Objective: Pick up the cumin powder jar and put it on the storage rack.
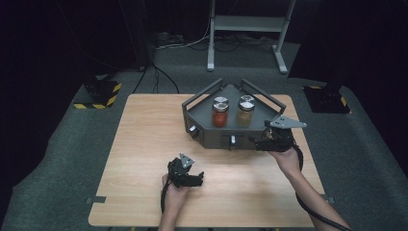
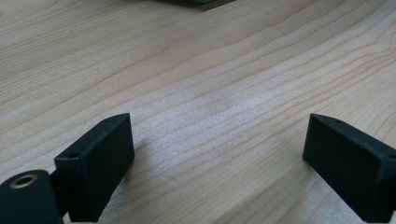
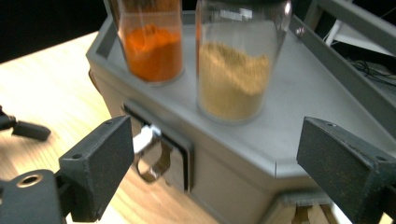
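Observation:
A grey wedge-shaped box [image 1: 211, 137] with rails stands at the back middle of the table. On its top stand a jar of orange-red powder [image 1: 220, 113] and a jar of tan powder [image 1: 246, 111]. A small drawer with a metal handle [image 1: 232, 140] is set in its front. My right gripper [image 1: 260, 143] is open at the box's front right corner. In the right gripper view its jaws [image 3: 215, 163] frame the box front, with the handle [image 3: 150, 158] near the left jaw and the orange jar [image 3: 153, 46] and tan jar [image 3: 233, 79] above. My left gripper [image 1: 196, 179] is open over bare wood [image 2: 217, 154].
The wooden table [image 1: 144, 144] has free room to the left of the box and along the front. The left gripper's tip [image 3: 25, 129] shows at the left edge of the right gripper view. A white stand [image 1: 245, 29] and cables lie on the floor behind.

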Demonstrator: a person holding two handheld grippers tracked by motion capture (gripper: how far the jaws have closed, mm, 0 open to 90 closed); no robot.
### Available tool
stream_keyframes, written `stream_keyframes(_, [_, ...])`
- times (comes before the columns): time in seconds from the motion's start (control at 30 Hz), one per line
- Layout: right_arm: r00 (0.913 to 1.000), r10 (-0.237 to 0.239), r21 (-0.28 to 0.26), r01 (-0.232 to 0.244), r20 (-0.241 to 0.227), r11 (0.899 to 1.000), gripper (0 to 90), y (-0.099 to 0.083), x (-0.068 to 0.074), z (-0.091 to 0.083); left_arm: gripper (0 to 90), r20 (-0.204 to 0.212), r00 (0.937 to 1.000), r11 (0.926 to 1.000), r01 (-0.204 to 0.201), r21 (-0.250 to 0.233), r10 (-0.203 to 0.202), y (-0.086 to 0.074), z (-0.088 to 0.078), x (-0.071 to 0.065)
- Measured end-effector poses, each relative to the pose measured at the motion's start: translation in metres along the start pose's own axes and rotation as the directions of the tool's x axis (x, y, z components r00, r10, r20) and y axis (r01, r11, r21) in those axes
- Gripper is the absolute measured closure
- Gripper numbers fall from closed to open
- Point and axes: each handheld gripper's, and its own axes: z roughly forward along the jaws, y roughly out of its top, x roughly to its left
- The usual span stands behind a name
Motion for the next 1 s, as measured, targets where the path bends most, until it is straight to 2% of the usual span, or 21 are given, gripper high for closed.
stream_keyframes(0.17, [0.9997, 0.024, 0.022, -0.024, 0.006, 0.999, 11.7, -0.016, 0.002, -0.006, 8.8, -0.002, 1.0, 1.0, -0.002, 0.001, 0.002, 0.0, 0.0, -0.001])
stream_keyframes(0.5, [0.9976, 0.06, 0.092, -0.062, 0.034, 0.994, 12.5, -0.041, 0.004, -0.003, 8.8, -0.005, 1.0, 1.0, -0.007, 0.002, 0.007, 0.0, 0.0, -0.001])
stream_keyframes(0.8, [0.9963, 0.069, 0.129, -0.076, 0.051, 0.989, 12.5, -0.057, 0.005, -0.002, 8.8, -0.006, 1.0, 1.0, -0.008, 0.003, 0.008, 0.001, 0.0, -0.001])
stream_keyframes(1.0, [0.9942, 0.087, 0.165, -0.096, 0.064, 0.982, 12.5, -0.068, 0.005, 0.002, 8.8, -0.006, 1.0, 1.0, -0.008, 0.003, 0.008, 0.001, 0.0, -0.002])
